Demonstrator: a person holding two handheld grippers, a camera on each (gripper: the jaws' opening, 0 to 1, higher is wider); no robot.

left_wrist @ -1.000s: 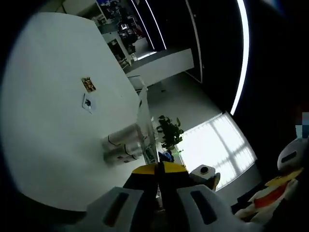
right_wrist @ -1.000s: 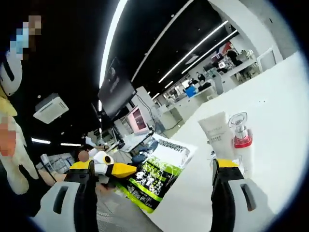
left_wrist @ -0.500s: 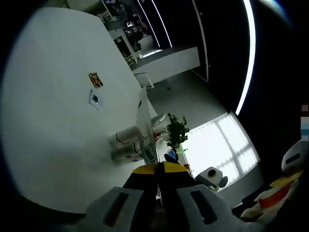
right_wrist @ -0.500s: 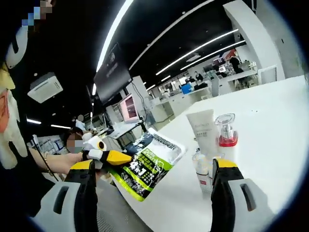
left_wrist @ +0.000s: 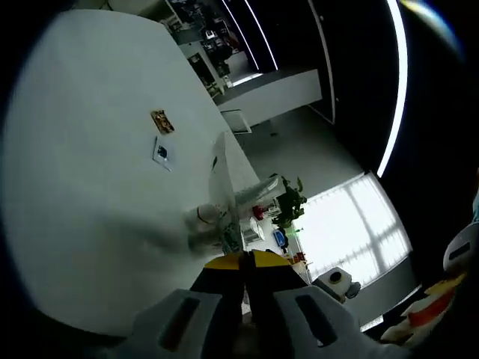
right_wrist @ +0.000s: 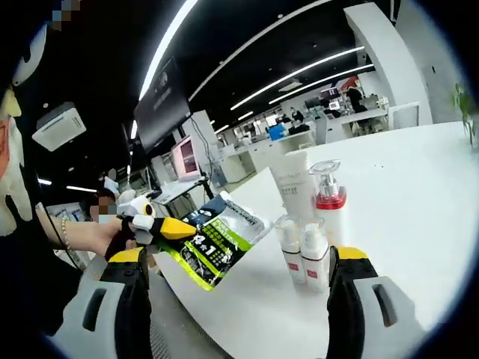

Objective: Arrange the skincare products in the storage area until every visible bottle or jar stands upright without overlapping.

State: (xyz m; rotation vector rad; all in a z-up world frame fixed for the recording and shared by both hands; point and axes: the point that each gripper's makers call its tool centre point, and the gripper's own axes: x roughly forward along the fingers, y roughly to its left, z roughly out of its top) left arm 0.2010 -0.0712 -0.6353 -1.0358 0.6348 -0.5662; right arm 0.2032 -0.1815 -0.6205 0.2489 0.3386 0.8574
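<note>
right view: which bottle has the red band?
The pump bottle, tallest of the cluster, with a clear pump head and red collar. The white tube beside it and two small bottles in front carry only small red labels.

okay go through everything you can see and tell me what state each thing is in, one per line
Left gripper: shut on the pouch's edge.
Right gripper: open, holding nothing.
Pouch: held over the table edge, printed side showing.
Tube: upright on the table.
Pump bottle: upright, red collar, beside the tube.
Two small bottles: upright, side by side, capped.
</note>
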